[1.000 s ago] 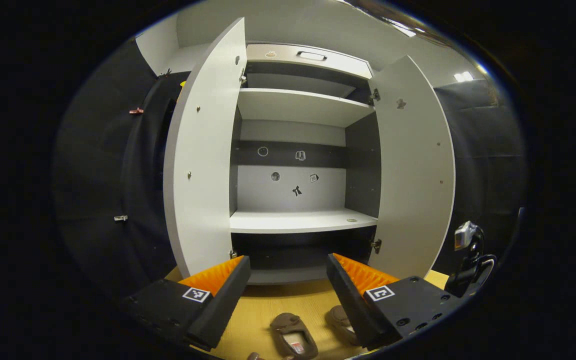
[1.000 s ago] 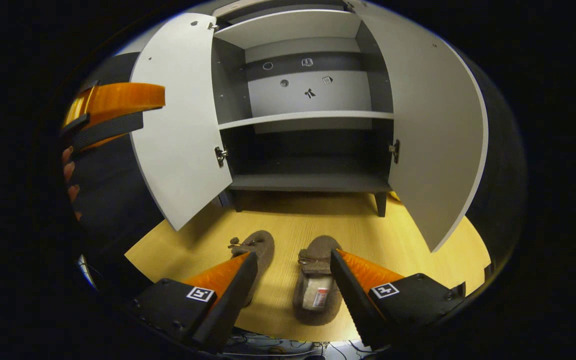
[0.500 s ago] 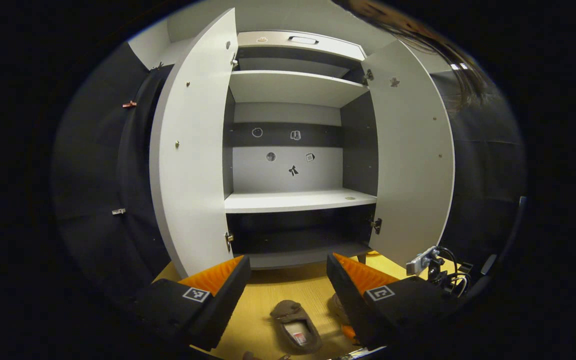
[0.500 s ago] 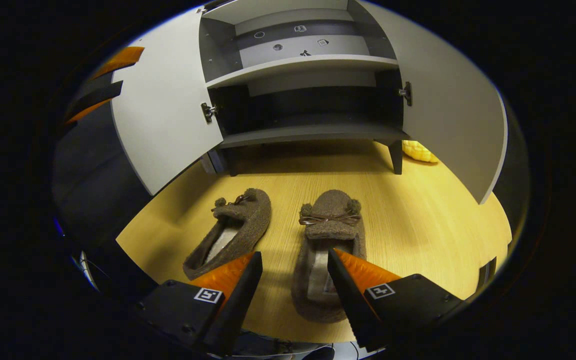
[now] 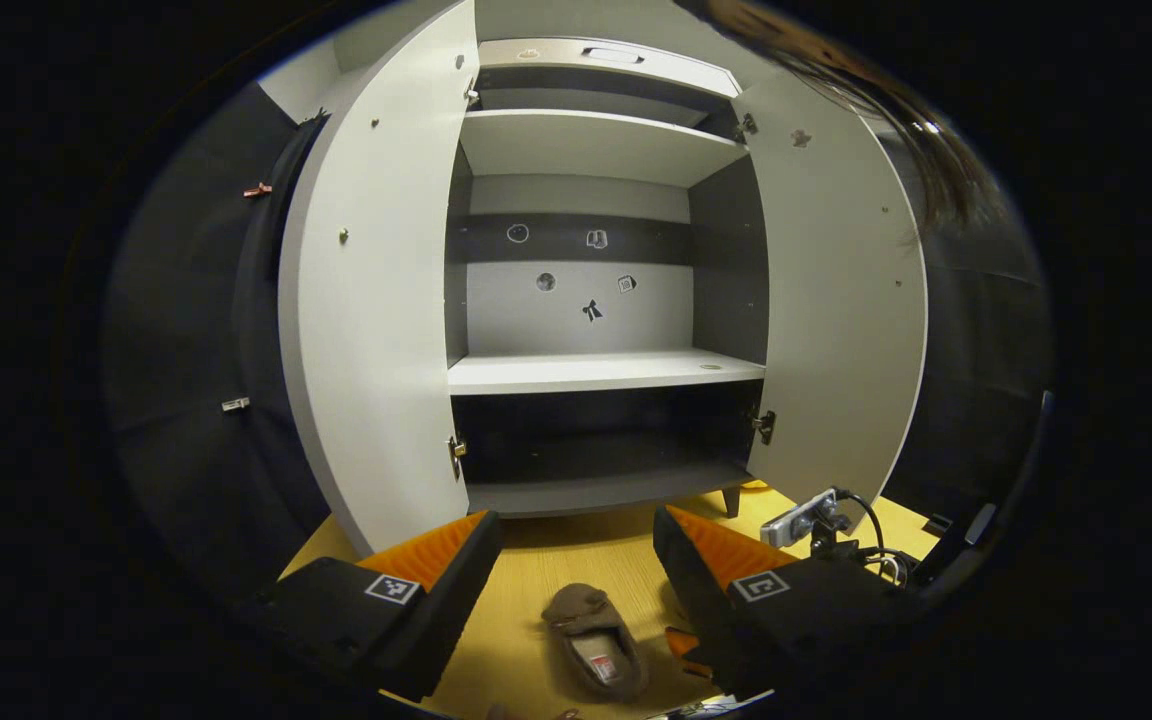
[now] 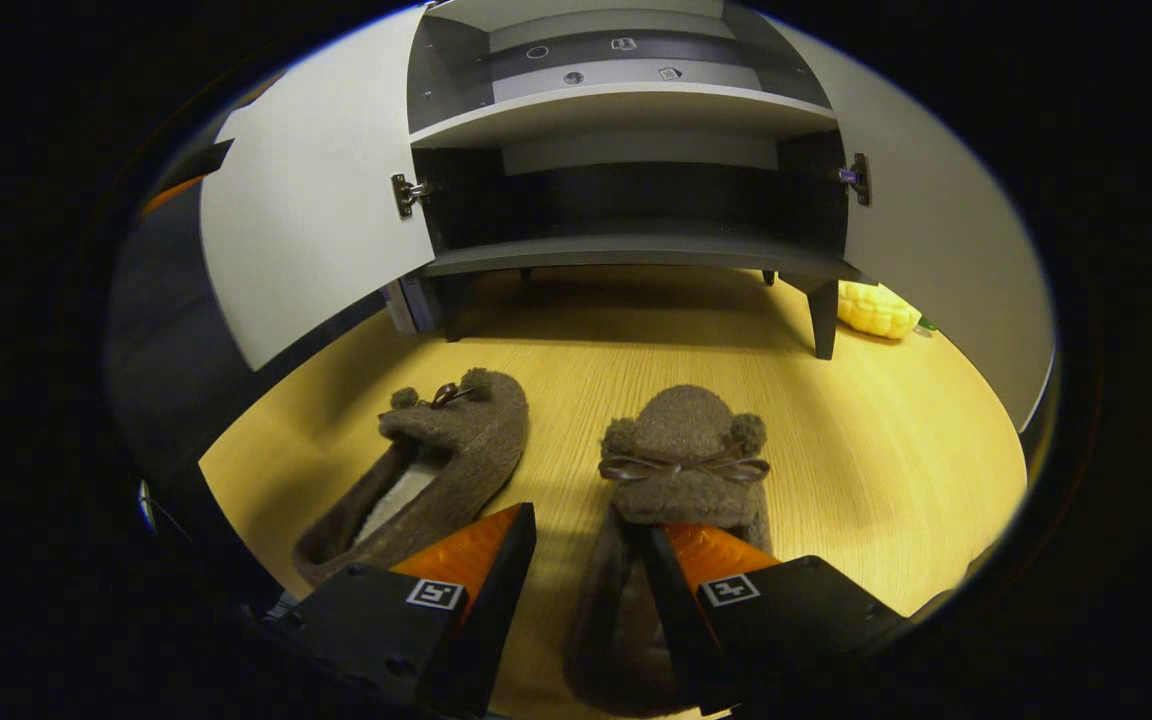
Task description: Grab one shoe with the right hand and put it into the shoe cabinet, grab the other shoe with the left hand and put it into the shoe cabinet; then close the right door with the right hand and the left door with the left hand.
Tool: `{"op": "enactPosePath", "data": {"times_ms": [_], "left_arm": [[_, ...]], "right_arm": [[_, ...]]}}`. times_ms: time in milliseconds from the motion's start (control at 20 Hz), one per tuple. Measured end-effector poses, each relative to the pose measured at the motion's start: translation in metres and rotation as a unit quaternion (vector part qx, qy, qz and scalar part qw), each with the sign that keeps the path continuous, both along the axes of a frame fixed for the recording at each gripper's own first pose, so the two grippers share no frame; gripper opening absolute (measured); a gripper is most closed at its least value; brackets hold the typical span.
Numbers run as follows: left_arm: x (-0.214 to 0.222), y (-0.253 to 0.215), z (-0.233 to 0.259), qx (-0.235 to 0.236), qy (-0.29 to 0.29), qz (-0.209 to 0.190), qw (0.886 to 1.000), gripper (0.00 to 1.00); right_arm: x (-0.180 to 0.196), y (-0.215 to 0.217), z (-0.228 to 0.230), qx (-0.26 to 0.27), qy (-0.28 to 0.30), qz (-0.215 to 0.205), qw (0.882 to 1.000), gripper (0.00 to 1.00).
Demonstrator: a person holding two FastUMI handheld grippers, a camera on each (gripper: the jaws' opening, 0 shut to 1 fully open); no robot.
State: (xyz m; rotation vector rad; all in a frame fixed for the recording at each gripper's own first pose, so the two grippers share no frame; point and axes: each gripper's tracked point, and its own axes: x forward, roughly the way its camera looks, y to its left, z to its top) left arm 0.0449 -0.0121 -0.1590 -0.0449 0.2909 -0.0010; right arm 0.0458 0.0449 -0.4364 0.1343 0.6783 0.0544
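My right claw point(image 6: 586, 530) gapes empty astride the right shoe's point(image 6: 681, 470) left wall; I should sink, then pinch firmly.

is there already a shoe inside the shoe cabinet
No, both shoes, the left shoe and right shoe, lie on the floor before the shoe cabinet.

Right tool point(image 6: 586, 560) hides the right shoe's point(image 6: 681, 450) heel; grip unclear.
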Motion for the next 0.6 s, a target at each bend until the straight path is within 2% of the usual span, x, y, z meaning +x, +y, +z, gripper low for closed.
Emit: {"op": "enactPosePath", "data": {"times_ms": [200, 300, 350, 400, 450, 550, 600], "left_arm": [[0.007, 0.005, -0.008, -0.004, 0.006, 0.004, 1.0, 0.98], [0.009, 0.007, -0.011, -0.008, 0.009, 0.004, 1.0, 0.97], [0.011, 0.007, -0.013, -0.012, 0.01, 0.002, 1.0, 0.97], [0.012, 0.008, -0.015, -0.014, 0.012, 0.002, 1.0, 0.97], [0.013, 0.008, -0.017, -0.015, 0.015, 0.002, 1.0, 0.97], [0.013, 0.01, -0.02, -0.017, 0.019, 0.004, 1.0, 0.97], [0.013, 0.011, -0.019, -0.019, 0.019, 0.005, 1.0, 0.97]], "right_arm": [[0.014, -0.005, -0.016, -0.001, 0.02, -0.006, 1.0, 0.63], [0.017, -0.012, -0.019, -0.01, 0.027, -0.011, 1.0, 0.49], [0.017, -0.013, -0.019, -0.006, 0.028, -0.012, 1.0, 0.38], [0.018, -0.012, -0.021, -0.003, 0.03, -0.011, 0.999, 0.34], [0.016, -0.017, -0.025, -0.017, 0.028, -0.016, 0.999, 0.35], [0.022, -0.014, -0.023, -0.013, 0.029, -0.008, 0.999, 0.12], [0.021, -0.014, -0.022, -0.016, 0.03, 0.0, 0.999, 0.12]]}}
